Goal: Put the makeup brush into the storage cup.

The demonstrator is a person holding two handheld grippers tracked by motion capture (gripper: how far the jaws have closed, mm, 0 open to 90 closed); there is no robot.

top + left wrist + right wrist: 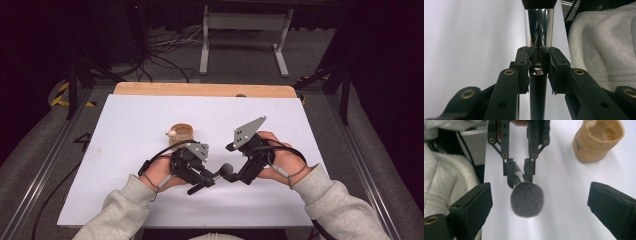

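Observation:
A makeup brush [220,174] with a dark fluffy head [527,199], chrome ferrule [539,27] and black handle is held low over the white sheet. My left gripper [206,178] [537,53] is shut on it where ferrule meets handle; from the right gripper view this gripper [520,171] comes in from the top. My right gripper [239,174] [541,212] faces the brush head with its jaws wide open on either side of it, not touching. A tan fabric pouch [181,132] [597,140] stands open just behind the left hand.
A white sheet [150,115] covers the wooden table [200,89]. Grey sleeves [599,45] come in from the near edge. Beyond the table are a white metal frame [245,22] and cables on the floor.

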